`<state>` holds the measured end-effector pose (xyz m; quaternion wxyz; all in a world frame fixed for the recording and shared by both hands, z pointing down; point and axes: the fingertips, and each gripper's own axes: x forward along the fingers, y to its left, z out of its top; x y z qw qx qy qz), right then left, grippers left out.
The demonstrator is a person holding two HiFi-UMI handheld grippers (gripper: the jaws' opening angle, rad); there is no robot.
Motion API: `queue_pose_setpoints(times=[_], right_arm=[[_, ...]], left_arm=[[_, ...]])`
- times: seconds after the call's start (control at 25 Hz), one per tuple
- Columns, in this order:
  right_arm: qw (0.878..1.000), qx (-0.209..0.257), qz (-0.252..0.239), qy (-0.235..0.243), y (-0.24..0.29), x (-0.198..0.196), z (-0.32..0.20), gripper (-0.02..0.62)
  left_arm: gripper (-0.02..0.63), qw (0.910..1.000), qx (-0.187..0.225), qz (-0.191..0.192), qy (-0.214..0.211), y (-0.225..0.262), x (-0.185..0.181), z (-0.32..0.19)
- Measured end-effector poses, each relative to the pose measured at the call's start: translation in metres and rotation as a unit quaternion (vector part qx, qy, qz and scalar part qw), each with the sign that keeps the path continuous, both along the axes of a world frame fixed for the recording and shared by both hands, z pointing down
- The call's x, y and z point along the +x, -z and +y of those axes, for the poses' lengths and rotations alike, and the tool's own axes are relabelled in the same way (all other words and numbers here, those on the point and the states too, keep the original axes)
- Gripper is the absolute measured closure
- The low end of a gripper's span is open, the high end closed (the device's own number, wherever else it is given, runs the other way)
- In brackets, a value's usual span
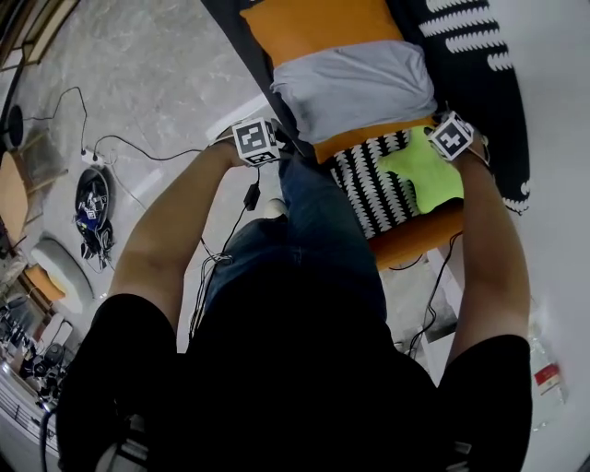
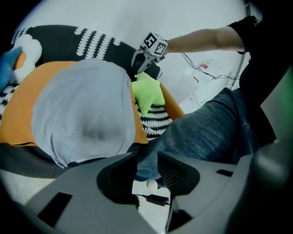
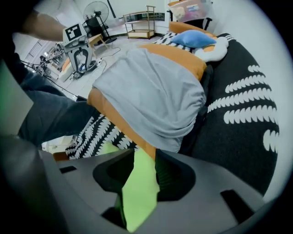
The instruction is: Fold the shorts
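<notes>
Grey shorts (image 1: 355, 88) lie on an orange cushion (image 1: 318, 28) at twelve o'clock in the head view. The left gripper (image 2: 146, 168) has its fingers (image 2: 178, 171) apart, holding nothing. The right gripper (image 3: 144, 171), at five o'clock from the shorts, has its fingers parted with a lime-green cloth (image 3: 137, 192) between them.

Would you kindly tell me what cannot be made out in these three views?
- Right gripper view: the right claw covers most of the green cloth; only a strip shows between its parted jaws.
- Left gripper view: the left claw covers part of the grey shorts' near edge.
- Head view: both claws' jaws are hidden under their marker cubes, and the person's body blocks the near floor.
</notes>
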<state>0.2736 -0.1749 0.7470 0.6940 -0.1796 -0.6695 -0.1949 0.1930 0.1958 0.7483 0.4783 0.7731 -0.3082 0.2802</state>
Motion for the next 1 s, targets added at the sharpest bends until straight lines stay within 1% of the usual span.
queue_pose_setpoints(times=[0.2, 0.36, 0.44, 0.6, 0.68, 0.76, 0.92, 1.0], right_arm=[[0.998, -0.014, -0.048, -0.043, 0.036, -0.009, 0.019, 0.431], [0.989, -0.051, -0.092, -0.102, 0.066, -0.020, 0.039, 0.428], [0.984, -0.051, -0.113, -0.125, 0.085, -0.024, 0.046, 0.426], [0.976, -0.043, -0.150, -0.154, 0.121, -0.031, 0.059, 0.426], [0.968, -0.048, -0.169, -0.180, 0.136, -0.034, 0.065, 0.426], [0.957, -0.054, -0.191, -0.210, 0.152, -0.040, 0.071, 0.425], [0.928, -0.075, -0.233, -0.279, 0.188, -0.053, 0.079, 0.417], [0.916, -0.079, -0.253, -0.302, 0.209, -0.061, 0.082, 0.414]], left_arm=[[0.446, 0.9987, 0.018, -0.013, 0.047, 0.034, -0.016, 0.011], [0.445, 0.9952, 0.037, -0.018, 0.089, 0.066, -0.030, 0.017], [0.444, 0.9928, 0.047, -0.021, 0.108, 0.084, -0.037, 0.021], [0.443, 0.9866, 0.071, -0.030, 0.144, 0.121, -0.053, 0.028], [0.442, 0.9826, 0.084, -0.034, 0.162, 0.140, -0.063, 0.030], [0.442, 0.9783, 0.096, -0.038, 0.179, 0.157, -0.074, 0.031], [0.434, 0.9685, 0.121, -0.055, 0.211, 0.192, -0.100, 0.029], [0.433, 0.9642, 0.131, -0.061, 0.222, 0.210, -0.111, 0.026]])
